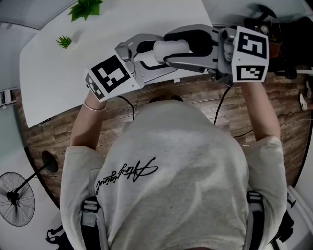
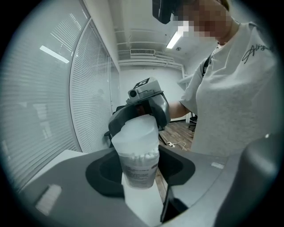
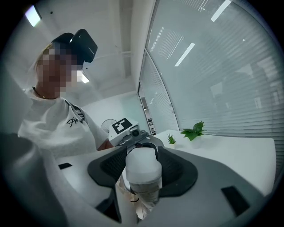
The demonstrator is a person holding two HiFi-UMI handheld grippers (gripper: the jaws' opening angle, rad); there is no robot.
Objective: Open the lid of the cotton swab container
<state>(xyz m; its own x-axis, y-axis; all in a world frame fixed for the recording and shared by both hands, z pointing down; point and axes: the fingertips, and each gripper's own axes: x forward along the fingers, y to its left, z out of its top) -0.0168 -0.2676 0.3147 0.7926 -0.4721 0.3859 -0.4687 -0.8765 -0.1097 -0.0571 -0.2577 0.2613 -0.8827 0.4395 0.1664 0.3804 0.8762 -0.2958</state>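
The cotton swab container (image 1: 171,49) hangs in the air between my two grippers, which face each other over the white table's near edge. In the left gripper view its clear body (image 2: 140,165) shows swabs and a label. My left gripper (image 2: 140,179) is shut on that body. The frosted lid (image 2: 135,132) points away from it, with the dark jaws of my right gripper (image 2: 146,102) around it. In the right gripper view the container (image 3: 143,166) sits between the jaws of my right gripper (image 3: 143,184), which is shut on it. The left gripper (image 3: 128,133) is beyond.
A white table (image 1: 58,78) carries two small green plants (image 1: 63,42) (image 1: 84,7) at its far left. The floor (image 1: 234,112) below is wooden, with cables across it. A floor fan (image 1: 17,197) stands at the lower left. Dark equipment (image 1: 279,29) lies to the far right.
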